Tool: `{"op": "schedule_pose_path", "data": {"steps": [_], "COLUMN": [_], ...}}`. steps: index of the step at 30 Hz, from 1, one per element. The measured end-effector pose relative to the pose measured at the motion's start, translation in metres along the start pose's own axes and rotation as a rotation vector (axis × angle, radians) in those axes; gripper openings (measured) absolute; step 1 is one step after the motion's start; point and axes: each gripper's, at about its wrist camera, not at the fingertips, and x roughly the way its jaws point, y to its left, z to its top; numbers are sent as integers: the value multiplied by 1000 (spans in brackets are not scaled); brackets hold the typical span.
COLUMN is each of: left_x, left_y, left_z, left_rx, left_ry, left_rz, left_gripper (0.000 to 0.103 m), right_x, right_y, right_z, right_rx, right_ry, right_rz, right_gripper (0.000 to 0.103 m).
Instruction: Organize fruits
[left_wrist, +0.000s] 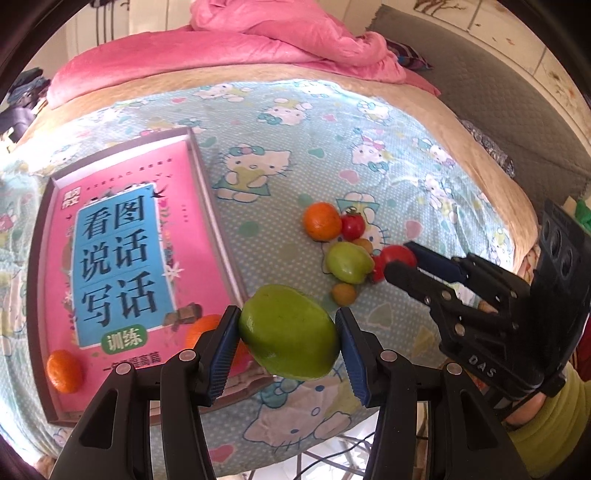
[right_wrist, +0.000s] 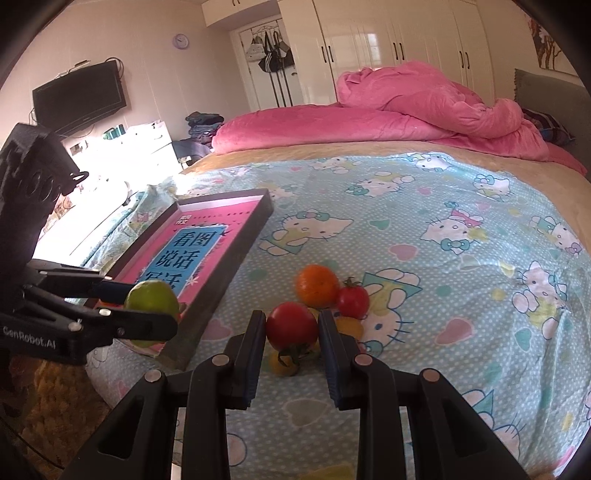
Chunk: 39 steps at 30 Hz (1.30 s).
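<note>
Green oval fruit (left_wrist: 290, 332) pinched in left gripper (left_wrist: 288, 345), round red tomato (right_wrist: 291, 325) in right gripper (right_wrist: 291, 341), both likely bound for shallow pink-lined tray (left_wrist: 218, 206).

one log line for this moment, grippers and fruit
left gripper: shut on green fruit | right gripper: shut on tomato | tray: two oranges | pile: on bedsheet

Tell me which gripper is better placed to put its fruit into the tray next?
Probably the left. The left gripper holds the green fruit right at the tray corner, while the right gripper holds a tomato over the fruit pile, farther away.
</note>
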Motion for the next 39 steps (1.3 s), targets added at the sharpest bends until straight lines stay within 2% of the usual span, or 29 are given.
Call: {"op": "schedule_pose_path", "data": {"steps": [18,27,39], "left_x": [-30,-29,-12], "left_y": [75,104,121], "left_z": [-11,-22,-34], "left_rx": [-167,-212,-241], "left_ry": [-62,-53,-5], "left_rz": [81,134,121], "left_gripper": [54,54,54], "right_x": [0,7,21], "right_y": [42,77,127], "right_z": [4,9,11], "right_rx": [-73,-126,-213], "right_ry": [1,8,39], "right_rz": [56,115,190], "right_gripper": [30,30,30]}}
